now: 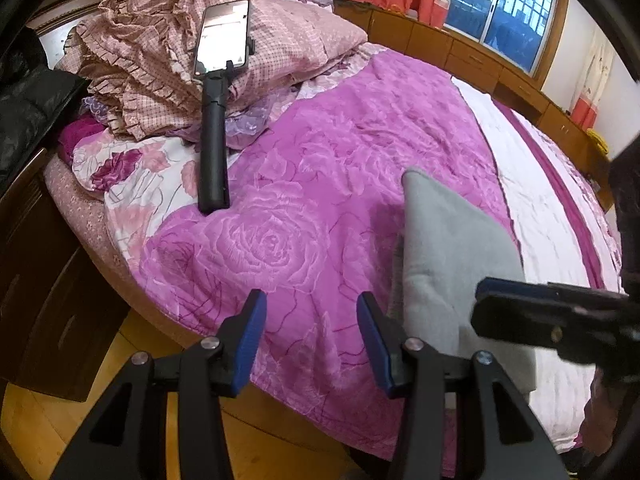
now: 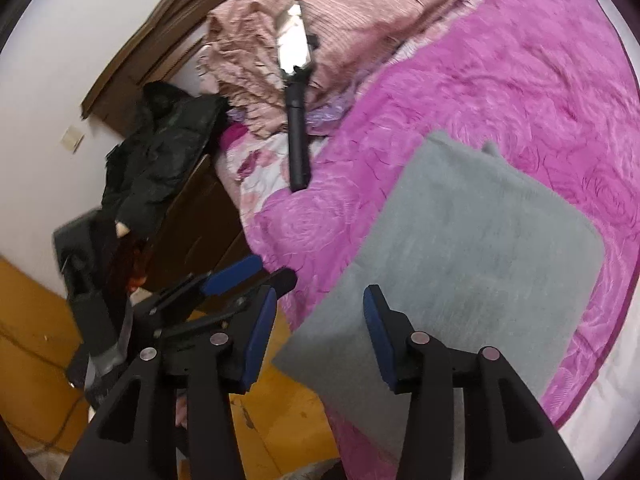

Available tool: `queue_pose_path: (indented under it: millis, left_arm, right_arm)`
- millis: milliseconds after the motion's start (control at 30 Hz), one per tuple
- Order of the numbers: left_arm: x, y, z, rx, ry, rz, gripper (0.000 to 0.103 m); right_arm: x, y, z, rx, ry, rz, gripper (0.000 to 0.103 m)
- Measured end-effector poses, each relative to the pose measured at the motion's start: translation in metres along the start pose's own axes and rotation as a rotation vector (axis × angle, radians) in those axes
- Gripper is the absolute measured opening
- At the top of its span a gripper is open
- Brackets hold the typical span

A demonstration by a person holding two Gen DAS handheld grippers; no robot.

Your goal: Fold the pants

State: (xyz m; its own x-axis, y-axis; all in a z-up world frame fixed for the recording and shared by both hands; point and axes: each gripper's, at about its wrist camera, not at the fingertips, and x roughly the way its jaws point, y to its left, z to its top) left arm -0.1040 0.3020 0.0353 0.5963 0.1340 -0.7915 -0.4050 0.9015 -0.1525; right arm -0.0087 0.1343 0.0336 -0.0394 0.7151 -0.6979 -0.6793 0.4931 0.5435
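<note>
The grey pants (image 2: 472, 240) lie folded flat on the magenta rose-patterned bedspread (image 2: 520, 80), one end hanging over the bed's near edge. They also show in the left wrist view (image 1: 448, 248). My left gripper (image 1: 312, 340) is open and empty above the bedspread, just left of the pants. It shows from the side in the right wrist view (image 2: 256, 276). My right gripper (image 2: 320, 340) is open and empty above the pants' near end. It shows in the left wrist view (image 1: 532, 312) over the pants.
A phone on a black selfie stick (image 1: 216, 120) lies on the bed by a heap of pink checked bedding (image 1: 160, 52). A black jacket (image 2: 160, 152) lies on a brown nightstand (image 2: 192, 220). Wooden floor (image 2: 36, 328) runs beside the bed. Wooden cabinets (image 1: 460, 48) stand under the window.
</note>
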Motion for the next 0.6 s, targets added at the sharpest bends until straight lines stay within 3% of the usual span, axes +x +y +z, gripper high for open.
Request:
queue_pose_path:
  millis: [167, 333, 600]
  left_arm:
    - [-0.002, -0.009, 0.006, -0.004, 0.008, -0.095, 0.049]
    - [0.009, -0.027, 0.009, 0.002, 0.066, -0.217, 0.052]
    - [0.047, -0.053, 0.003, 0.056, 0.161, -0.228, 0.053]
  right_arm:
    - [-0.022, -0.002, -0.009, -0.033, -0.04, -0.053, 0.041]
    - [-0.044, -0.031, -0.023, 0.024, -0.069, -0.145, 0.048]
    - [-0.055, -0.086, -0.046, 0.19, -0.079, -0.203, 0.049]
